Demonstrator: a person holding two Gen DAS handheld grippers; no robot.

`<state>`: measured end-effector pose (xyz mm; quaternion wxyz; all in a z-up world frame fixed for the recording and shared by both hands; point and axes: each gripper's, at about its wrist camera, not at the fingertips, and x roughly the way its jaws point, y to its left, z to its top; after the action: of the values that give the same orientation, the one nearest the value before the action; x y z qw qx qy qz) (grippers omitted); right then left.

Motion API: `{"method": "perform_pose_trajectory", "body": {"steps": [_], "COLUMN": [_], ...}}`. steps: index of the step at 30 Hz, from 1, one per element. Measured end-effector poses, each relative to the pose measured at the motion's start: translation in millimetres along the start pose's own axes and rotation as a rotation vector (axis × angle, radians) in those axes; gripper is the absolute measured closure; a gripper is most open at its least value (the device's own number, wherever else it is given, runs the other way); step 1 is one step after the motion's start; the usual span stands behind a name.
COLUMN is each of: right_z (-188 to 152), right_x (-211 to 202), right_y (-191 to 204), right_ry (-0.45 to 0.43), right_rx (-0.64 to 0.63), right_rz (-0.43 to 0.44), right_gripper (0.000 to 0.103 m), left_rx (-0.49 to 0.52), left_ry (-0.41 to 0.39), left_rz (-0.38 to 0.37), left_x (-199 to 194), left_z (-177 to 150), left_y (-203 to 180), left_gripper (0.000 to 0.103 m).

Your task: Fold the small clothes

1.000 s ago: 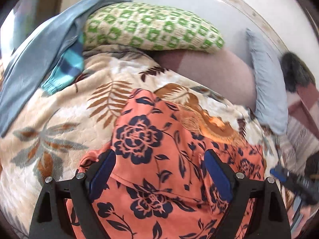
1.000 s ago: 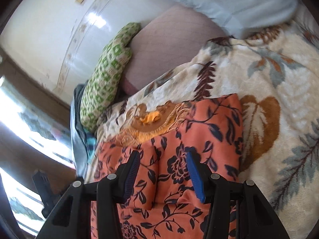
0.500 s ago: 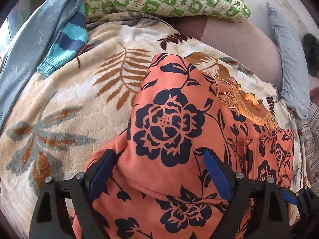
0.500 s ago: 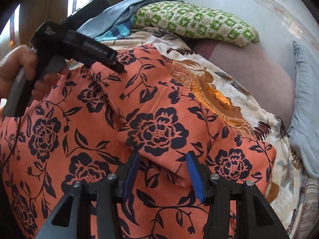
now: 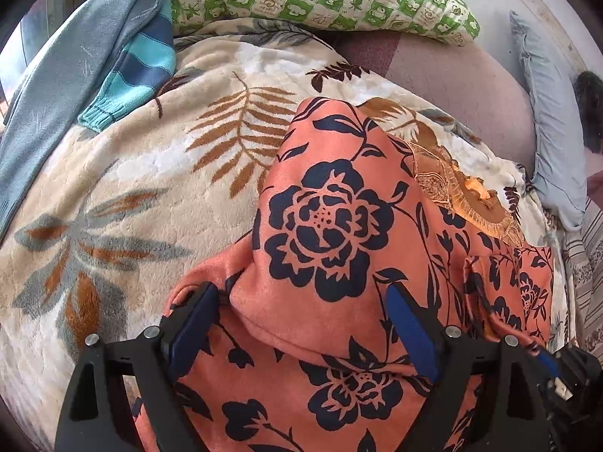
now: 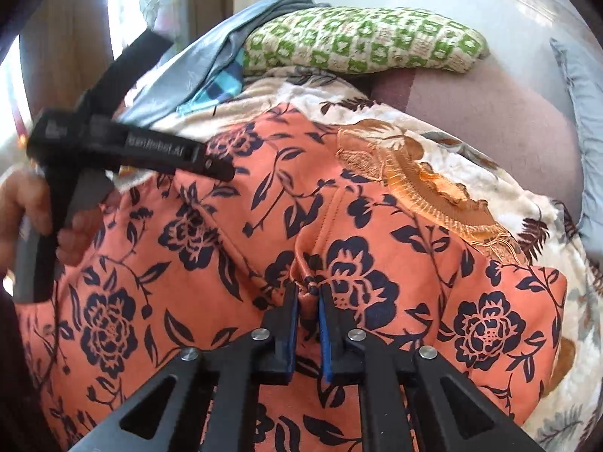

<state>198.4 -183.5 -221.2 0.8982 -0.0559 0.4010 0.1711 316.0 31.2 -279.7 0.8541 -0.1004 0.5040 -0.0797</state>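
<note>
**Right wrist view: floral garment pinched on a leaf-print blanket**

Right gripper (image 6: 308, 297): black frame, blue pads, jaws nearly closed on a raised pleat of the orange garment (image 6: 233, 263). Garment: orange cloth with navy flowers and vines, spread across most of the frame, with a gold embroidered neckline (image 6: 426, 184) at its upper right. Left gripper (image 6: 216, 168): black, held in a hand (image 6: 34, 218) at the left edge, its tip at the garment's upper left edge; jaw state unreadable. Blanket (image 6: 490, 158): cream plush with brown and grey leaves, under the garment. Green checked pillow (image 6: 361, 39): at the blanket's far end. Blue-grey cloth (image 6: 203, 60) and a teal striped piece (image 6: 220, 88): left of the pillow.
</note>
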Motion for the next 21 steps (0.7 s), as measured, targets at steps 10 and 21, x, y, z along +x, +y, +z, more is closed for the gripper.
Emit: {"method": "perform_pose_trajectory", "body": {"steps": [10,21], "right_z": [-22.6,-62.0], "right_x": [-50.2,-70.0], "right_y": [-151.3,-195.9], "right_ry": [-0.070,0.017], "right_rx": [0.568,0.693], "right_rz": [-0.122,-0.220], "right_gripper": [0.093,0.093], "left_rx": [-0.012,-0.018], "left_ry": [-0.019,-0.130], "left_rz": [0.023,0.096], "left_x": [-2.5,-24.2], "left_z": [0.2,2.1], "left_y": [3.0,-1.4], "left_gripper": [0.013,0.013]}}
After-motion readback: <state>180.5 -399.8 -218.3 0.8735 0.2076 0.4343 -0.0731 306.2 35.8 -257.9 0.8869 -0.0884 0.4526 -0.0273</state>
